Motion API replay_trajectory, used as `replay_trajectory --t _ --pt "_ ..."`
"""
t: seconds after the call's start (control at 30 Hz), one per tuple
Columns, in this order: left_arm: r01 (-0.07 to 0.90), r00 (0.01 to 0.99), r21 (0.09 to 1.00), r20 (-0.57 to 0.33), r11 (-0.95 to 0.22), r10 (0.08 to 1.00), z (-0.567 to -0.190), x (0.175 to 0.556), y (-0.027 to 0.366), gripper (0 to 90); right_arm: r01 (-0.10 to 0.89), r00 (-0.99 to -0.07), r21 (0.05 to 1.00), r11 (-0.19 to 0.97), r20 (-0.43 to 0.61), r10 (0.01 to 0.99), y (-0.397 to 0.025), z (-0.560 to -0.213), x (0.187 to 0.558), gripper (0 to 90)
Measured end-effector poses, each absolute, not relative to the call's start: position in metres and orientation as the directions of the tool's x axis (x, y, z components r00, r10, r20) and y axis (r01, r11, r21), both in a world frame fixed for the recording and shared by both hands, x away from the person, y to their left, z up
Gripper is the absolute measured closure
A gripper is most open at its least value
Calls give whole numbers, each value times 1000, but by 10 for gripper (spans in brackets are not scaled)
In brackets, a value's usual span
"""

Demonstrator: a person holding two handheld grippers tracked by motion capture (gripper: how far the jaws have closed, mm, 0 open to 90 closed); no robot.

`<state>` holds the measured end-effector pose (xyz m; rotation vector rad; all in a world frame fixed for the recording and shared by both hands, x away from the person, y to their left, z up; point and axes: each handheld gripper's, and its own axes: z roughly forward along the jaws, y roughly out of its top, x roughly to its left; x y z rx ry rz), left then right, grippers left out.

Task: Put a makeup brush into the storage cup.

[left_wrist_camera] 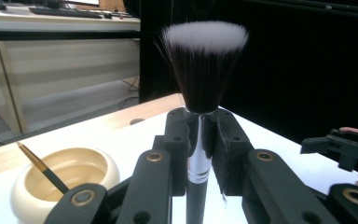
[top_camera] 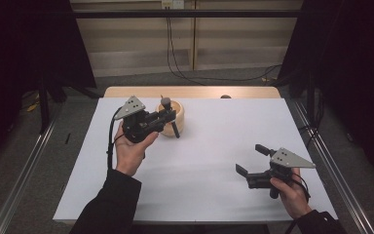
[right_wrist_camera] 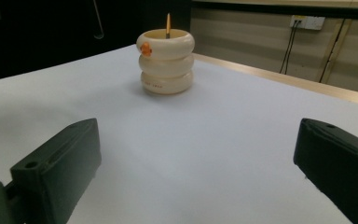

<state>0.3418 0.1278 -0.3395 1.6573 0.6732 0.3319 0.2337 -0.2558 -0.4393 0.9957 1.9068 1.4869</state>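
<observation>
Gripping the brush [left_wrist_camera: 200, 70] upright in our left tool [top_camera: 168, 117], we hover beside the holder [top_camera: 175, 114], while our right tool [top_camera: 251, 158] waits agape, well apart.

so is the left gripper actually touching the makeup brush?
Touching. In the left gripper view, the left gripper has its jaws shut on the makeup brush at its silver ferrule.

Soft-bristled brush [left_wrist_camera: 204, 65] with shiny metal ferrule; glossy cream holder [right_wrist_camera: 166, 61]; matt white tabletop [top_camera: 214, 161].

left hand-held gripper [top_camera: 168, 116] gripping brush [top_camera: 166, 103] above cream holder [top_camera: 179, 113]; right hand-held gripper [top_camera: 251, 160] wide apart
</observation>
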Motion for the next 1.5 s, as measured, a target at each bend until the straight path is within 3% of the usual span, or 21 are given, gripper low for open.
replay_trajectory --t 0.3,0.9,1.5 --pt "240 775 969 -158 -54 612 -333 348 136 776 216 -510 974 64 57 858 -261 -443 225 0" --pt "212 740 974 -105 -82 665 -324 376 130 775 241 -537 968 74 70 841 -258 -447 226 7" --pt "233 695 969 -108 -81 711 -327 400 128 775 220 -535 973 73 58 843 -257 -446 226 3"
